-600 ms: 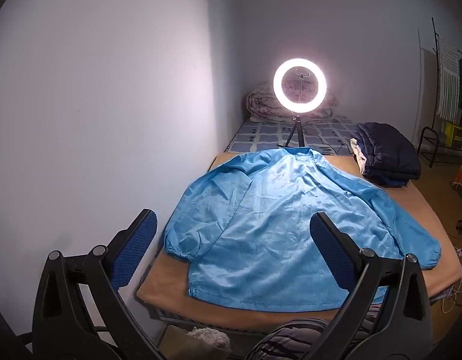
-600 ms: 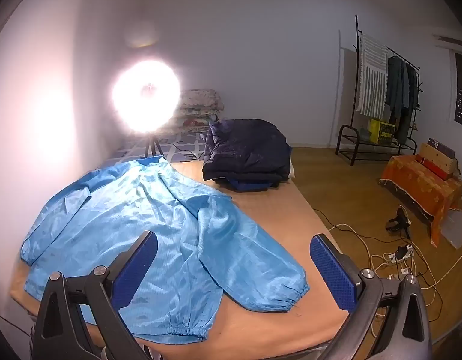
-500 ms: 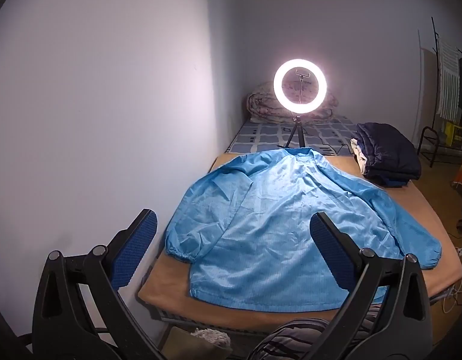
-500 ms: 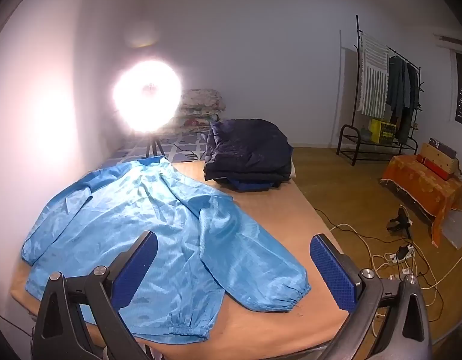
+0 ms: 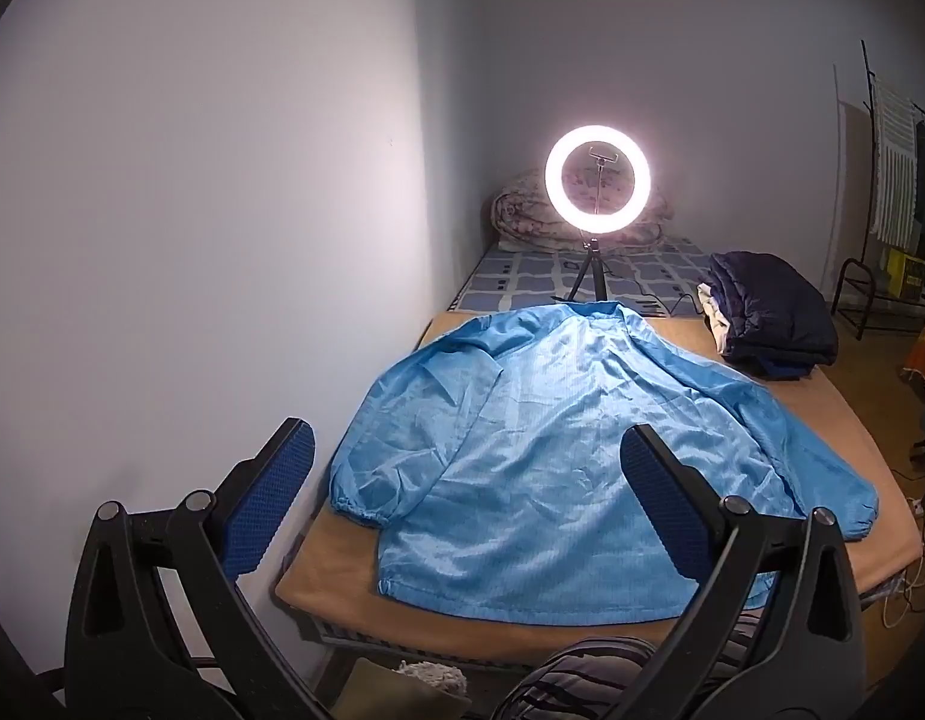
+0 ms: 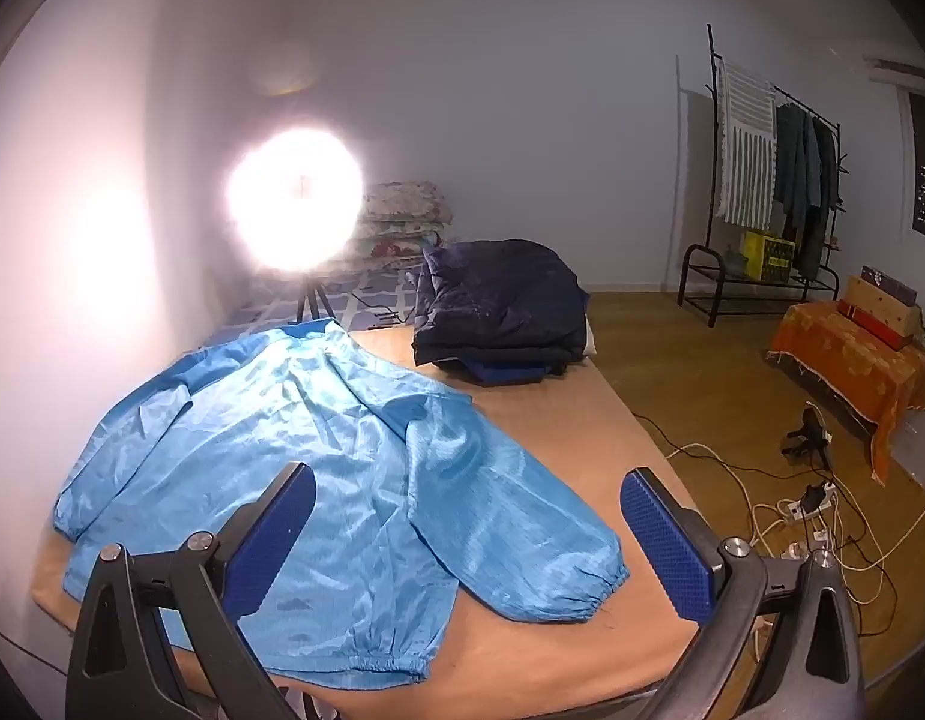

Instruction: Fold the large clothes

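A shiny light-blue jacket (image 5: 558,468) was spread flat, back up, on the tan table (image 5: 336,576), sleeves angled out, elastic cuffs at five and seven o'clock. Both the left gripper (image 5: 462,483) and right gripper (image 6: 468,519) were held released above it, grasping nothing.
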{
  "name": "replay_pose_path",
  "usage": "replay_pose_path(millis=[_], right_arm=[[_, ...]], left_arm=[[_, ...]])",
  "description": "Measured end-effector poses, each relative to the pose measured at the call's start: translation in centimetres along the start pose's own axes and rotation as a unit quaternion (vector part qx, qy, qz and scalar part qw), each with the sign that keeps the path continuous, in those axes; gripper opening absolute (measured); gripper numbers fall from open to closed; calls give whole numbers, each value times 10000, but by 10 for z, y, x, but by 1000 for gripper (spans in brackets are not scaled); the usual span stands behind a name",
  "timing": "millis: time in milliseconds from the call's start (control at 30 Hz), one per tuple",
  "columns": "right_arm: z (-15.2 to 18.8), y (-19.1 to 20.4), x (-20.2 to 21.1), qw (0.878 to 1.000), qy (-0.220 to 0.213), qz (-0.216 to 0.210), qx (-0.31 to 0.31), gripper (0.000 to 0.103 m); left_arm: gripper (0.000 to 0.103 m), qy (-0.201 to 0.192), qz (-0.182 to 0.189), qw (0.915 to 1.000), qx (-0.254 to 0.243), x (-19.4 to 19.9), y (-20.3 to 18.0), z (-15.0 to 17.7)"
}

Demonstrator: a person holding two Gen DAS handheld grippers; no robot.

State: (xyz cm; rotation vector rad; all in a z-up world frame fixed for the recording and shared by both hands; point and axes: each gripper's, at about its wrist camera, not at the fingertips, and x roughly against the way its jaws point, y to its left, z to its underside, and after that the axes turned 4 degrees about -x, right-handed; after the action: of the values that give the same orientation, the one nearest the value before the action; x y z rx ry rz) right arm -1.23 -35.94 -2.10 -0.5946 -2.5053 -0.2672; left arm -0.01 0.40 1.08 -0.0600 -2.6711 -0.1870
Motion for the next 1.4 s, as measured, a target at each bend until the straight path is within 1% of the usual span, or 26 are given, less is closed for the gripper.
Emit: replay_pose_path(millis=[200,567,833,1067,1267,1400], right_arm=[[0,3,2,10000,-30,-32,32,103],[0,4,2,10000,-39,-46,22,103],[0,3,2,10000,-35,-40,36,103],[0,4,2,10000,-40,-37,37,103],[0,4,2,10000,-32,-47,54,103],[-1,5,2,10000,-26,-50,43,103]], left_arm=[[103,-49,-61,10000,0,8,-4,-8],[103,-81,-42,10000,24,12,-5,-14],[103,-97,-57,9999,33,12,-3,-11],[103,-103,-80,9999,50,14,-4,-14],[103,-113,-37,9999,47,13,-1,-13],[103,-141,-42,9999,31,16,-4,-23]])
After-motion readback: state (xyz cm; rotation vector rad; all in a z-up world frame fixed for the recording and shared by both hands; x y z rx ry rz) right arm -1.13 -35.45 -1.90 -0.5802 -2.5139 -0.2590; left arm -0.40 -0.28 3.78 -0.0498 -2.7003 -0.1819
